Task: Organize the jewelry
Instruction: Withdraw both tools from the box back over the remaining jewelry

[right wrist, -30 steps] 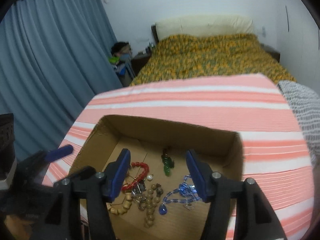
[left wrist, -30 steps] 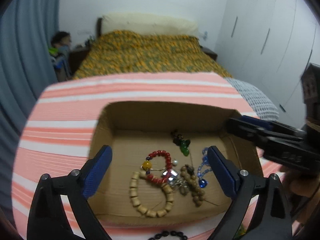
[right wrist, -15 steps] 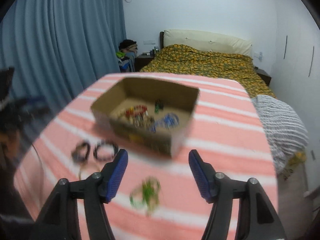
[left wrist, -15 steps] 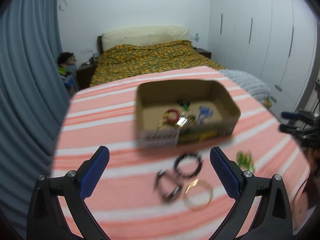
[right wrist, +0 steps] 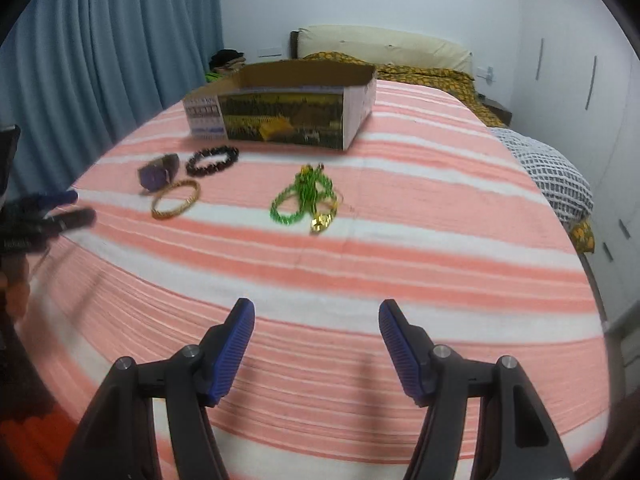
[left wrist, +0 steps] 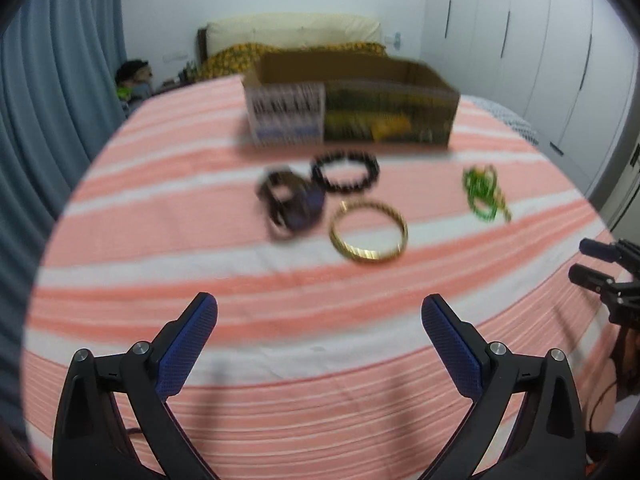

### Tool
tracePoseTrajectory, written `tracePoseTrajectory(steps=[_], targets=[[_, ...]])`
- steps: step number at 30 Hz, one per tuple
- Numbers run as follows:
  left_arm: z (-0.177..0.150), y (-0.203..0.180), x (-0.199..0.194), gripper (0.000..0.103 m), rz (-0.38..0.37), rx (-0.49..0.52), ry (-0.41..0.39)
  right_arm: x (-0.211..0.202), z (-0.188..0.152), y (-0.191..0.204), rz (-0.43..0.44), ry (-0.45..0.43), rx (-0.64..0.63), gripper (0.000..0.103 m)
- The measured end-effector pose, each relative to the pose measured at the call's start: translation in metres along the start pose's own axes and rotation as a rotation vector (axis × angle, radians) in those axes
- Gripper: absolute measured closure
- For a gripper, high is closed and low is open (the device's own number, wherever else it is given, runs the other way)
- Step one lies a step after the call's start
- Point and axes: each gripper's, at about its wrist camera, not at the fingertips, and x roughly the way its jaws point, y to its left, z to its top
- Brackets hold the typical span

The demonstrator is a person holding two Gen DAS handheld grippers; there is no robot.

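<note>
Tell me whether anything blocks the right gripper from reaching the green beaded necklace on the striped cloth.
Nothing visible does. Only bare pink-and-white striped cloth lies between the open right gripper and the green beaded necklace. The gold bangle sits well off to the side.

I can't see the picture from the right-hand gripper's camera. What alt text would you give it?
An open right gripper, nothing between its blue fingers, points across a pink-and-white striped cloth towards a green bead necklace. Left of it lie a gold bangle, a black bead bracelet and a purple watch, before a cardboard box.
</note>
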Motion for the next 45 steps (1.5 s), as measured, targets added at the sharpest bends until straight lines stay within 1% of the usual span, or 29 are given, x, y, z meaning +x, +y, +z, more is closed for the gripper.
tracePoseTrajectory(steps=[4, 5, 7, 11, 15, 17, 45], targets=[[-0.009, -0.011, 0.018, 0.001, 0.034, 0.035, 0.015, 0.016, -0.008, 0.005, -0.005, 0.016, 0.018, 0.037], [-0.009, -0.012, 0.023, 0.001, 0.037, 0.04, 0.04, 0.02, -0.009, 0.004, -0.009, 0.026, 0.019, 0.037], [-0.01, -0.009, 0.025, 0.001, 0.04, 0.031, 0.052, 0.026, -0.01, 0.003, -0.012, 0.045, 0.027, 0.037], [-0.012, -0.003, 0.033, 0.0, 0.023, 0.001, 0.096, 0.027, -0.01, 0.001, -0.031, 0.023, 0.049, 0.036], [-0.012, -0.004, 0.034, 0.0, 0.027, 0.007, 0.097, 0.029, -0.012, 0.008, -0.074, 0.012, 0.011, 0.034], [-0.012, -0.004, 0.034, 0.0, 0.025, 0.005, 0.098, 0.029, -0.012, 0.005, -0.06, 0.011, 0.025, 0.034], [-0.011, -0.005, 0.035, 0.0, 0.024, 0.003, 0.098, 0.03, -0.011, 0.006, -0.064, 0.007, 0.021, 0.032]])
